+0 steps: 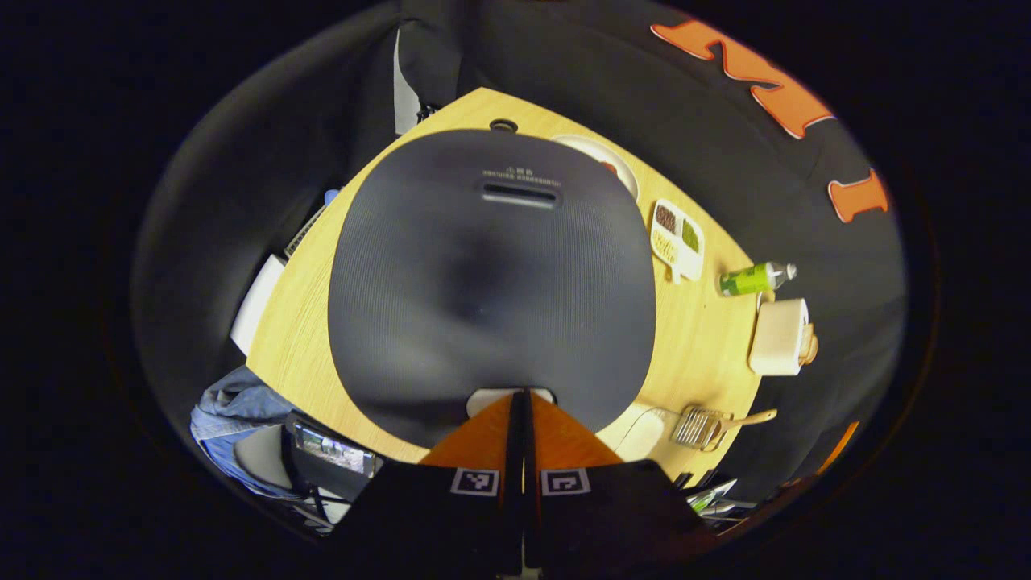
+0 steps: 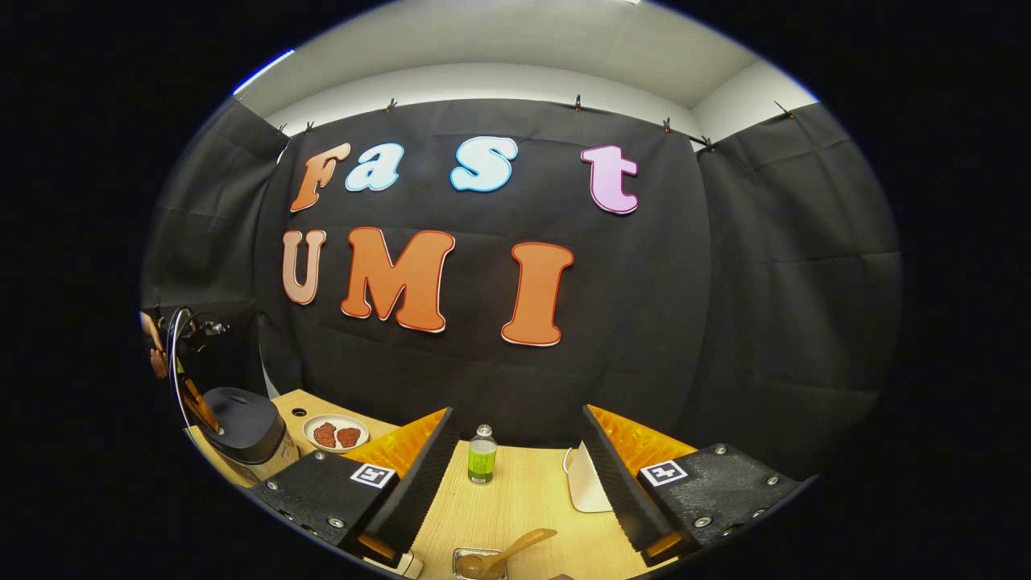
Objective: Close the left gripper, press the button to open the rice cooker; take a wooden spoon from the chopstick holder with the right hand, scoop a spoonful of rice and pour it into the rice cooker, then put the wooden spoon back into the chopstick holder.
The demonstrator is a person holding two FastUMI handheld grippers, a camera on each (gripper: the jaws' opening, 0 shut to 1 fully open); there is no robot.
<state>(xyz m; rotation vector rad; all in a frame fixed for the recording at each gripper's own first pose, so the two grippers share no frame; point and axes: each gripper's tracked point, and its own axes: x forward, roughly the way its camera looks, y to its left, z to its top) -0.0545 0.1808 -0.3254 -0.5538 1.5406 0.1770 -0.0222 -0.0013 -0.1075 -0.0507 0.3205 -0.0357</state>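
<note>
The rice cooker (image 1: 491,274) has a dark grey lid that is down. My left gripper (image 1: 519,396) is shut, with its fingertips together right over the white button (image 1: 487,396) at the lid's near edge. Farther right, a wooden spoon (image 1: 745,419) lies in the metal chopstick holder (image 1: 697,427). In the right gripper view my right gripper (image 2: 515,483) is open and holds nothing. The wooden spoon (image 2: 509,553) and holder (image 2: 478,565) sit just below and ahead of it. The rice cooker (image 2: 246,431) stands at the far left of the table.
On the wooden table (image 1: 701,346) are a plate (image 1: 600,153) with red food, a compartment tray (image 1: 676,238), a green bottle (image 1: 753,278), a white block (image 1: 780,337) and a white dish (image 1: 644,431). The bottle (image 2: 482,455) stands between my right fingers.
</note>
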